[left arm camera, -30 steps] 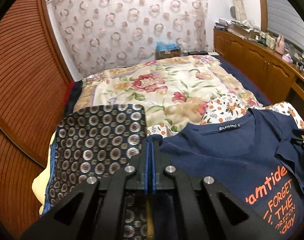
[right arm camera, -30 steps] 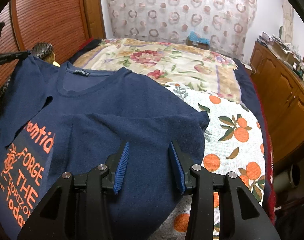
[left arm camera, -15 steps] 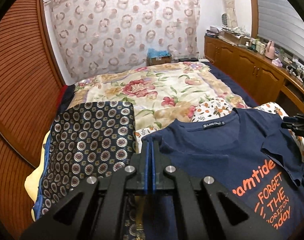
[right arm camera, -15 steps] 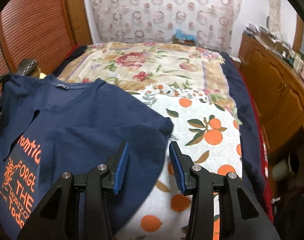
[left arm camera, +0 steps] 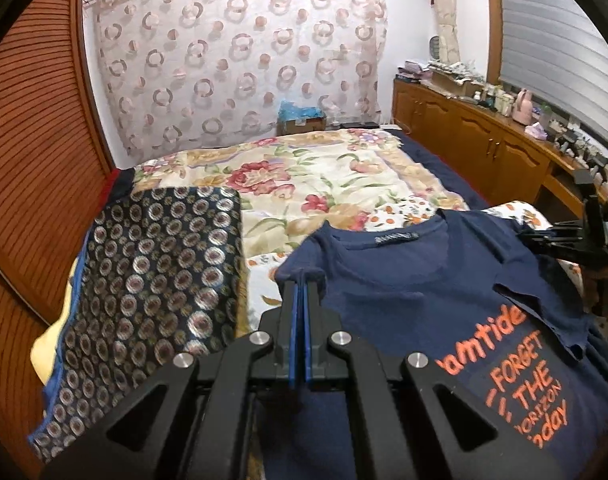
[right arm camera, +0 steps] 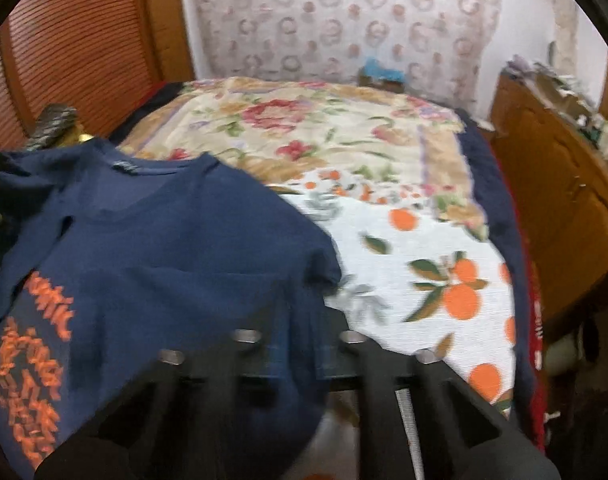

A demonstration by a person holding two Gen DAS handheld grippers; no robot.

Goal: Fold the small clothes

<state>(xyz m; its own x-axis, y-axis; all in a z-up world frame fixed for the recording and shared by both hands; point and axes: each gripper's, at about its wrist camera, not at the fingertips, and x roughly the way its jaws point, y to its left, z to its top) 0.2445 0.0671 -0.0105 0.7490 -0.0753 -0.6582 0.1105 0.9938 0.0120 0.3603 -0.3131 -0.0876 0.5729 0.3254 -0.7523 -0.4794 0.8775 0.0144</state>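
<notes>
From the left wrist view, the left gripper (left arm camera: 301, 280) is clenched, its blue pads pressed together on the near-left shoulder corner of the navy T-shirt (left arm camera: 416, 292). The shirt lies front-up on the bed, collar toward the far side, orange lettering toward the near right. One sleeve is already turned in over the chest on the right side. A dark patterned cloth (left arm camera: 152, 280) lies just to the left of the shirt, and the floral quilt (left arm camera: 312, 176) covers the far half of the bed. At the right edge the right gripper (left arm camera: 560, 240) sits by the shirt's right shoulder.

From the right wrist view (heavily blurred by motion), the T-shirt (right arm camera: 164, 248) fills the near left, lying on an orange-print sheet (right arm camera: 432, 280) that spreads out to the right. The right gripper (right arm camera: 296, 312) reaches over the shirt's near-right edge; whether it is released or clenched I cannot tell, as the fingers are smeared.

The step in hand looks like folding the left side inward. To do it well, I would lift the pinched corner only slightly, carry it across toward the lettering in a flat arc, keep the fold line parallel to the shirt's long axis, and let go only once the cloth lies smooth.
</notes>
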